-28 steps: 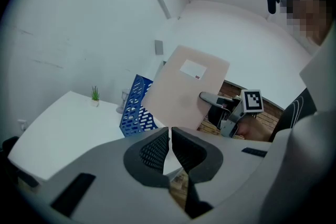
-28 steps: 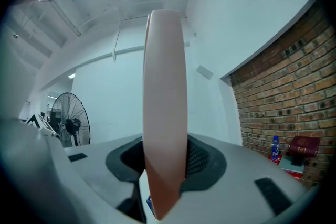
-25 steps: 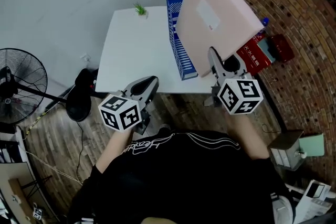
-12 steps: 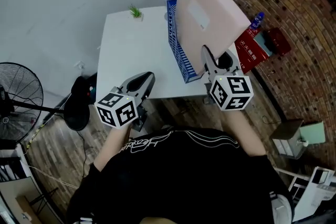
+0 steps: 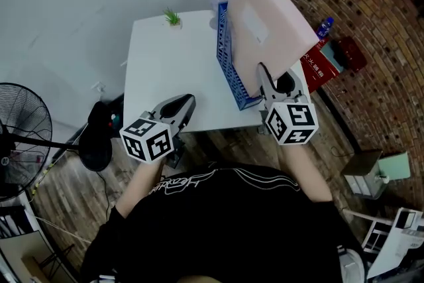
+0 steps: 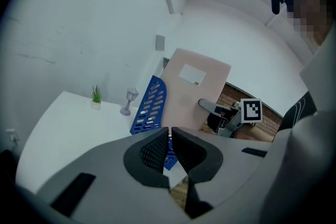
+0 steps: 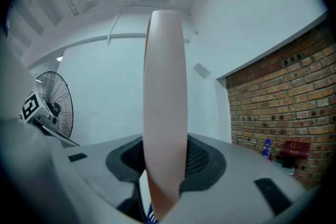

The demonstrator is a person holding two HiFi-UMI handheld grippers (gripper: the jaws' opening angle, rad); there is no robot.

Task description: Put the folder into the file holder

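1. The pink folder (image 5: 265, 23) stands on edge, leaning back and to the right, with a white label on its broad face.
2. Its lower near corner is clamped in the right gripper (image 5: 267, 76). In the right gripper view the folder (image 7: 165, 113) rises edge-on between the two pads, which press on both its sides.
3. The folder is right against the right side of the blue file holder (image 5: 232, 63), and its lower edge is down at the holder's slotted wall. I cannot tell whether that edge is already inside.
4. The file holder stands upright at the right-hand part of the white surface (image 5: 165, 76), reaching from the far edge nearly to the near edge.
5. The left gripper (image 5: 185, 103) hovers over the near edge of the surface, apart from the holder. Its jaws are together with nothing between them.
6. A small potted plant (image 5: 173, 16) sits at the far edge of the surface, left of the holder.
7. Off the surface, a blue bottle (image 5: 324, 26) stands by the brick wall (image 5: 358, 3), and a fan (image 5: 20, 136) stands on the floor at the left.
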